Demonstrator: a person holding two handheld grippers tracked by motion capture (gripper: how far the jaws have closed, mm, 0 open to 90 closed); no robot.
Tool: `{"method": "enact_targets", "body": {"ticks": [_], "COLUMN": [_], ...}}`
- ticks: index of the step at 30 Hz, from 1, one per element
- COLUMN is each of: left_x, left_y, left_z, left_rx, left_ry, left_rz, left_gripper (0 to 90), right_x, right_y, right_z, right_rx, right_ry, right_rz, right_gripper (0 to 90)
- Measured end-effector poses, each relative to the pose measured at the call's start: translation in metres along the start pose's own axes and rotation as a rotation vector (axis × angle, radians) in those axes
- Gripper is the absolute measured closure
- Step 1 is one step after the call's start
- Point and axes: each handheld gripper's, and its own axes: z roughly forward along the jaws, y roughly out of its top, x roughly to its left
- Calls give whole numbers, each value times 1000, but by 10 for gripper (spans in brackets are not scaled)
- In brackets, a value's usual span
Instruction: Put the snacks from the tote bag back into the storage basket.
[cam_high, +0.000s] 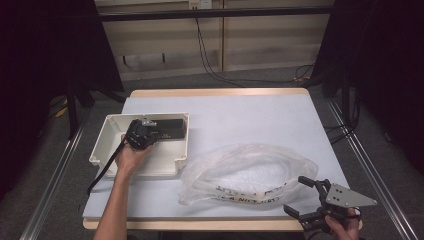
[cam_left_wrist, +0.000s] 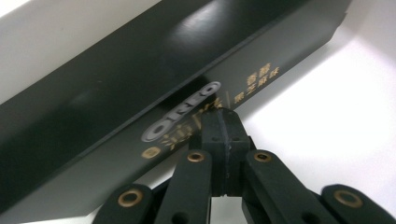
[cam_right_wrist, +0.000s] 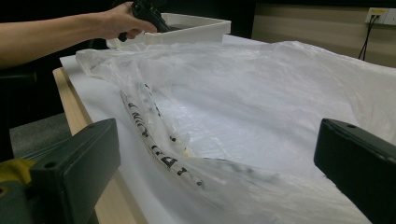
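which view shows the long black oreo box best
The left gripper view: the long black Oreo box sits close up, logo readable. The high view shows it small inside the white plastic tray; in the right gripper view the tray wall hides it.

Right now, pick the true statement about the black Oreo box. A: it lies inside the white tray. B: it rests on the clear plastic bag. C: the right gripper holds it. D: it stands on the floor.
A: the black Oreo box lies inside the white tray, with the shut left gripper at it, apart from the plastic bag.
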Motion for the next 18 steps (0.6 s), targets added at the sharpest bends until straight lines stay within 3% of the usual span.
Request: {"method": "enact_targets", "body": {"ticks": [6, 11, 14, 18], "left_x": [0, -2, -2, -2], "left_y": [0, -1, -1, -1], "left_z": [2, 2, -5, -18], "left_rx": [-5, 3, -36, -84], "left_ry": [-6, -34, -55, -83], "left_rz": [2, 15, 11, 15], "left_gripper": [900, 891, 847, 702], "right_x": [1, 1, 1, 0], "right_y": [0, 0, 0, 0], "right_z": [-1, -1, -2, -2], "right_rx": [-1, -1, -2, 1], "right_ry": [-1, 0, 1, 2], "right_rz": [4, 1, -1, 4], "right_gripper": [0, 0, 0, 0]}}
